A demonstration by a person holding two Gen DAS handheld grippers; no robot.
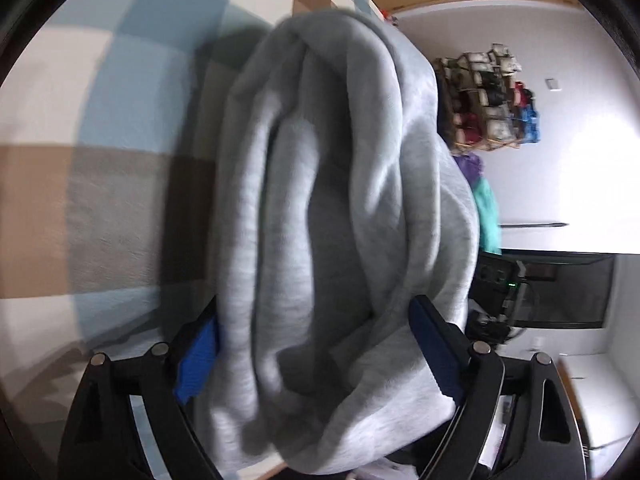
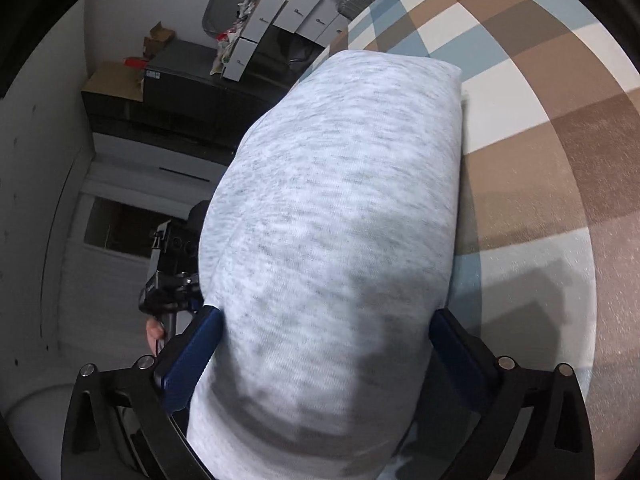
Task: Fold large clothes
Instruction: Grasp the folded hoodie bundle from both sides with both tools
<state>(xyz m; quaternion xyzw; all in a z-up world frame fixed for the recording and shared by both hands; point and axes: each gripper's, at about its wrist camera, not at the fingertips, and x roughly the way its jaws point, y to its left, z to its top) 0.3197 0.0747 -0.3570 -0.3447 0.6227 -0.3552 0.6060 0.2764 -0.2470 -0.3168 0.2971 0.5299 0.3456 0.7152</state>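
Where grey garment (image 1: 340, 216) lies: checked blue-brown-white blanket (image 2: 540, 128); cluttered shelves (image 2: 280, 20) beyond.

Both wrist cams rolled sideways, v. close on same grey garment (image 1: 340, 220) over checked blanket (image 2: 540, 152).

grey garment (image 2: 332, 208), checked blanket (image 2: 540, 140)
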